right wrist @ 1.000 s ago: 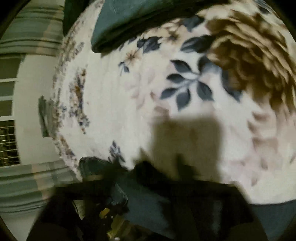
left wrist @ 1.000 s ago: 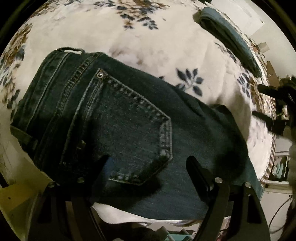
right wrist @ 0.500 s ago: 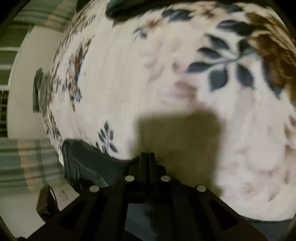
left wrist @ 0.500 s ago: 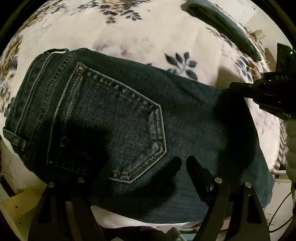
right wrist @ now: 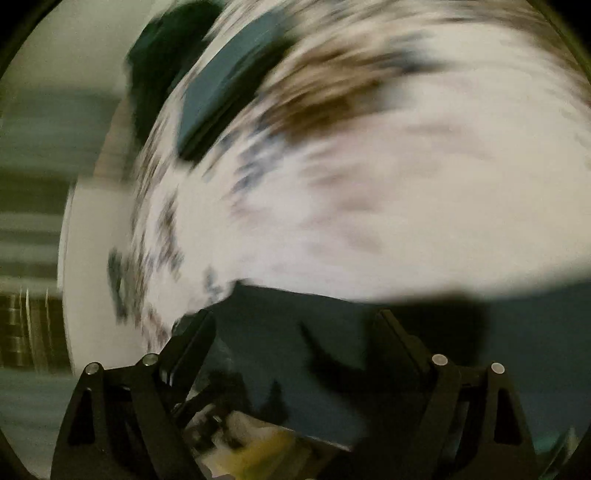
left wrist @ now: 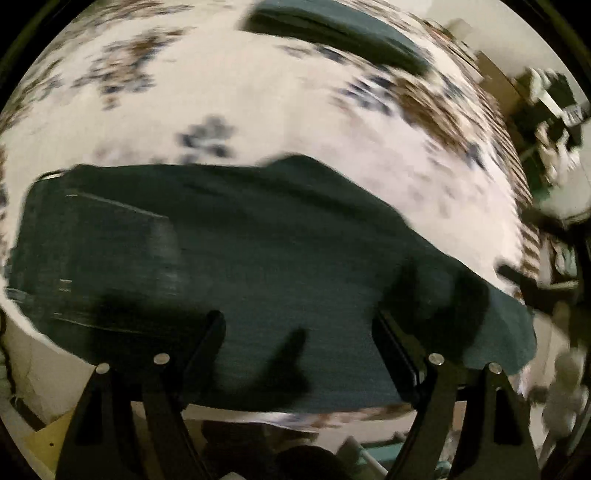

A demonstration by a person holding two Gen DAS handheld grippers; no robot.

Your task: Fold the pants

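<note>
The dark jeans point(left wrist: 258, 258) lie folded flat near the close edge of a bed, on a cream blanket point(left wrist: 258, 103) printed with brown and blue flowers. Both tools hang over them with nothing in their grasp: the left gripper point(left wrist: 299, 328) has its two black fingers spread wide over the denim, and the right gripper point(right wrist: 295, 325) is spread just as wide above the other end of the cloth. Both views are smeared, so I cannot say whether any fingertip touches the fabric. What worries me is that near edge: part of the jeans seems to lie right at the lip of the bed, and a careless drag or a pinch that catches only the top layer could, I think, pull the fold apart or slide the bundle off the side. The plush blanket looks soft and may ruck up under the denim if a finger digs in, which would spoil a flat crease. A second folded garment point(left wrist: 332, 33), a lighter blue, lies well apart at the far side of the bed. Beyond the bed there is a pale wall, some striped drapery point(right wrist: 33, 155) on one side, and cluttered shelving point(left wrist: 554, 103) too blurred to make out.
</note>
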